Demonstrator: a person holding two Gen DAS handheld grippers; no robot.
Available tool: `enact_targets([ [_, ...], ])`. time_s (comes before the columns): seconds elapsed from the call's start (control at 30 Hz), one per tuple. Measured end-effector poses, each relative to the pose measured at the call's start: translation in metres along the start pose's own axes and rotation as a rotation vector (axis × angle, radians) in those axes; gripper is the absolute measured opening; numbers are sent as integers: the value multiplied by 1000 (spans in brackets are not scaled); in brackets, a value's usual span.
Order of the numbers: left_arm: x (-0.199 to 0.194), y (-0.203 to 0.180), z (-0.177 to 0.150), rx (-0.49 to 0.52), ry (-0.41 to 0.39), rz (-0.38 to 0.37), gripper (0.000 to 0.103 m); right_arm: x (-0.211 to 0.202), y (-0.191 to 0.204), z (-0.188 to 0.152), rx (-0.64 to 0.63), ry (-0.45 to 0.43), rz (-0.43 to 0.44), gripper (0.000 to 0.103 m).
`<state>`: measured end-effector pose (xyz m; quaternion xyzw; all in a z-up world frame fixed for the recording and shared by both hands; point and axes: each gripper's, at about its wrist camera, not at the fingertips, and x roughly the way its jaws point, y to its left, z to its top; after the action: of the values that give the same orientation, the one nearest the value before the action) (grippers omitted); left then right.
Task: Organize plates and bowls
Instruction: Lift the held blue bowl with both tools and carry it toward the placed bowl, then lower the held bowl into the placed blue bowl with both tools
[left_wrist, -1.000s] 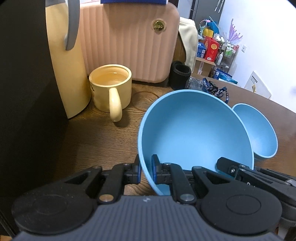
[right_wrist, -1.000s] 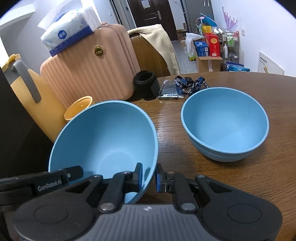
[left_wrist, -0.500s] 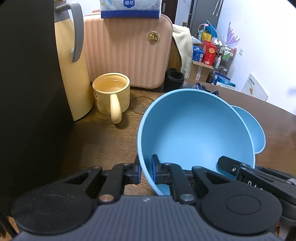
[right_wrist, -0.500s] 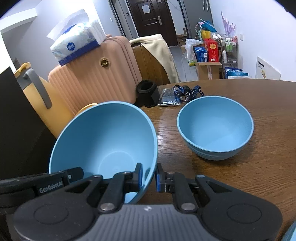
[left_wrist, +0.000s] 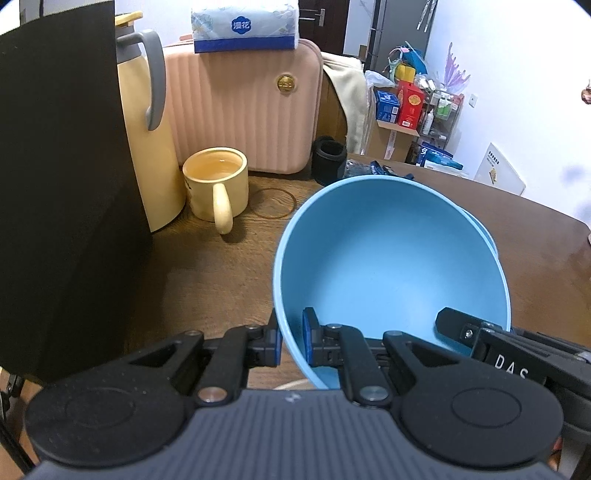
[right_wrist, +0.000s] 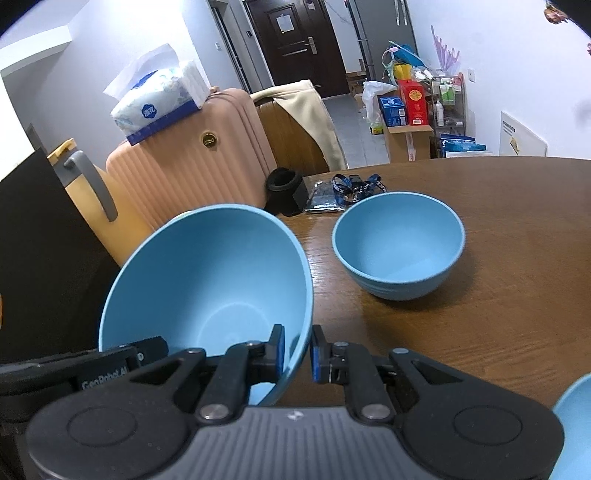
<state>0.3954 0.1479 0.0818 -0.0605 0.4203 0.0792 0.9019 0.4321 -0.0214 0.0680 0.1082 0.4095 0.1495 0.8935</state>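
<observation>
A large blue bowl (left_wrist: 391, 266) hangs tilted above the wooden table (right_wrist: 517, 258), held by both grippers at once. My left gripper (left_wrist: 291, 341) is shut on the bowl's left rim, one pad inside and one outside. On the opposite rim my right gripper (right_wrist: 298, 349) is shut the same way over the blue bowl (right_wrist: 207, 280). A second, smaller blue bowl (right_wrist: 399, 247) stands upright on the table beyond and to the right. In the left wrist view only an edge of it (left_wrist: 484, 229) shows behind the held bowl.
A yellow mug (left_wrist: 216, 184) with liquid, a yellow jug (left_wrist: 147, 122) and a pink suitcase (left_wrist: 240, 110) topped by a tissue pack (left_wrist: 243, 26) stand at the back left. A black panel (left_wrist: 55, 184) blocks the left. Another blue rim (right_wrist: 576, 424) shows at bottom right.
Both grippers have risen and drawn back together with the large bowl. The mug, suitcase and second bowl now look smaller and farther off.
</observation>
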Motion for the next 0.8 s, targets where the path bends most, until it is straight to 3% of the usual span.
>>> enact_targets([
  [0.8, -72, -44, -61, 74, -4, -9, 12, -94, -32, -57, 64, -26, -39, 13],
])
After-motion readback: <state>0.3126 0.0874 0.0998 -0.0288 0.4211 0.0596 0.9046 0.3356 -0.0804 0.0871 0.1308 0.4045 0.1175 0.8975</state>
